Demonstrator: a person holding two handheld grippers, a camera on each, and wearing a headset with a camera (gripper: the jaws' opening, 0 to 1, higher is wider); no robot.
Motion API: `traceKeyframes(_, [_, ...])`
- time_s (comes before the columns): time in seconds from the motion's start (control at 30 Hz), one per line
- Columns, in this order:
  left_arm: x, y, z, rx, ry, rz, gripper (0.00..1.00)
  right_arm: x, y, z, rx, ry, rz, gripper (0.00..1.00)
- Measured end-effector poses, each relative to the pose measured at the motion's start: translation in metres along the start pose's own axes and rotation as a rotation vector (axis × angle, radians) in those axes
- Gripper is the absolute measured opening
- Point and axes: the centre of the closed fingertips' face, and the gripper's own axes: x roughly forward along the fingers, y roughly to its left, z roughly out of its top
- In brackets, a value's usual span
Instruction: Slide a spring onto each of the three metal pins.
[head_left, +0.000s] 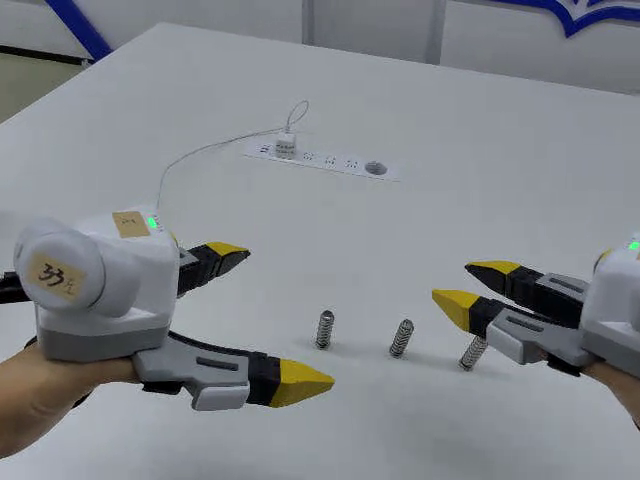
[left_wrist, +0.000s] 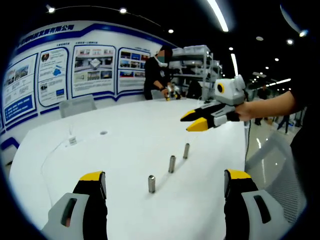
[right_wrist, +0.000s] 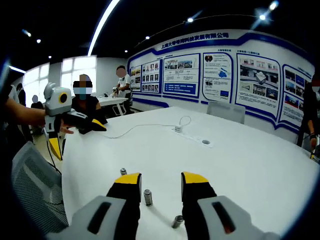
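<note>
Metal pins (head_left: 401, 338) wearing springs stand between wide-open left gripper (head_left: 288, 316) and part-open right gripper (head_left: 452, 281), both empty

Three sprung pins (right_wrist: 148, 197) by parted fingers (right_wrist: 126, 186)

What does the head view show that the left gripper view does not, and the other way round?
Head view, not the other: the paper label on the left gripper, and the hand holding it. Left gripper view, not the other: wall posters, a person at a far bench, ceiling lights. Both: three springs standing in a row on the white table, and the open right gripper.
</note>
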Motion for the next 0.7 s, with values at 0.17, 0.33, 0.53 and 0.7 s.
traceKeyframes(0.17, [0.000,-0.001,0.001,0.001,-0.003,0.008,1.00,-0.023,-0.010,-0.005,0.031,-0.017,-0.041,0.34])
traceKeyframes(0.33, [-0.003,0.001,0.003,-0.003,-0.011,0.021,1.00,-0.047,-0.014,-0.006,0.062,-0.044,-0.081,0.37])
traceKeyframes(0.53, [-0.006,0.002,0.004,-0.012,-0.017,0.033,1.00,-0.069,-0.020,-0.009,0.100,-0.069,-0.128,0.40])
traceKeyframes(0.7, [-0.006,-0.001,0.003,-0.009,-0.009,0.031,1.00,-0.086,-0.023,-0.010,0.155,-0.094,-0.150,0.45])
